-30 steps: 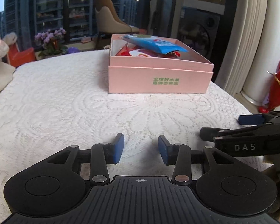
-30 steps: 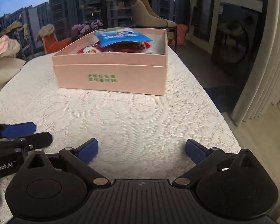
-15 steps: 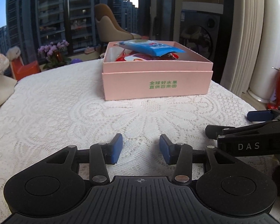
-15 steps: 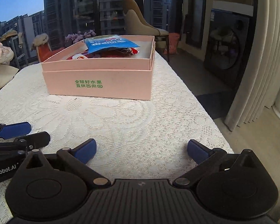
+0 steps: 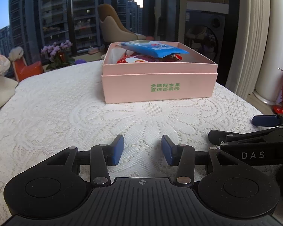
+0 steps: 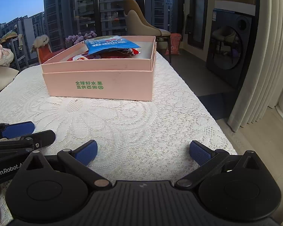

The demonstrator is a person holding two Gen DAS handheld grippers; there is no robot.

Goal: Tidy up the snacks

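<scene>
Several snack packets sit piled in the pink box (image 5: 158,86) at the far middle of the lace tablecloth (image 5: 56,113), a blue packet (image 5: 152,49) lying on top of the red ones (image 6: 120,53).

I read this as the close of the job: nothing loose shows on the cloth. My left gripper (image 5: 142,151) hovers low over the cloth, jaws partly apart and empty; my right gripper (image 6: 143,151) beside it is spread wide, also empty. Both are well short of the box. Next, I judge, calls only for a check that the blue packet lies settled.
</scene>
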